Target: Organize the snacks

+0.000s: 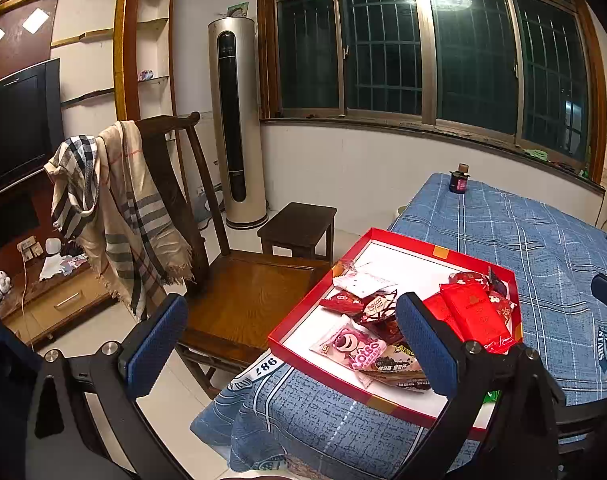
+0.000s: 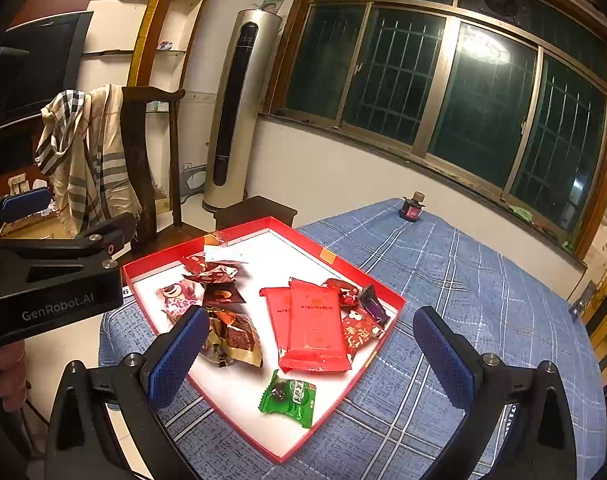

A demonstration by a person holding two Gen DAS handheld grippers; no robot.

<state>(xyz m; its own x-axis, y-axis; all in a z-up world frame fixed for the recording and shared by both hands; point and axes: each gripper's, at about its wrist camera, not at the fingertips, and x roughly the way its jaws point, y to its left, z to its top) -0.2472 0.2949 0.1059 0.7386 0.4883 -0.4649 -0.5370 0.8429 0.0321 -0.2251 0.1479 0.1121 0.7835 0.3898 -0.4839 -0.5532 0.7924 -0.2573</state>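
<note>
Left gripper (image 1: 291, 344): fingers spread wide with nothing between them, held over the tray's near left edge; in the right wrist view its black body (image 2: 51, 280) sits at the tray's left corner.
Right gripper (image 2: 311, 360): fingers parted and unloaded, above the tray's near half.
Tray (image 2: 239, 376): shallow red box lid with a white floor, lying at the left edge of the table, one corner reaching the table's edge.
Red packets (image 2: 317, 330): two flat red wrappers, one overlapping the other, near the tray's right edge.
Green candy (image 2: 289, 396): single green wrapper in the tray's near corner, apart from the rest.
Pink bear packet (image 2: 177, 300): at the tray's left edge, just beside the dark brown wrappers.
Brown cake packet (image 2: 233, 342): crinkled gold-and-brown wrapper, close to the right gripper's left finger (image 2: 179, 358).
Small wrappers (image 2: 357, 314): red and purple ones bunched against the tray's right corner, touching the red packets.
Tablecloth (image 2: 483, 300): blue with white check lines, covering the table.
Dark bottle (image 2: 411, 208): upright at the far edge of the table, well apart from the tray.
Wooden chair (image 1: 239, 296): beside the table's left edge, a checked scarf (image 1: 115, 208) draped over its back.
Tower air conditioner (image 1: 235, 120): standing against the wall beneath the window.
</note>
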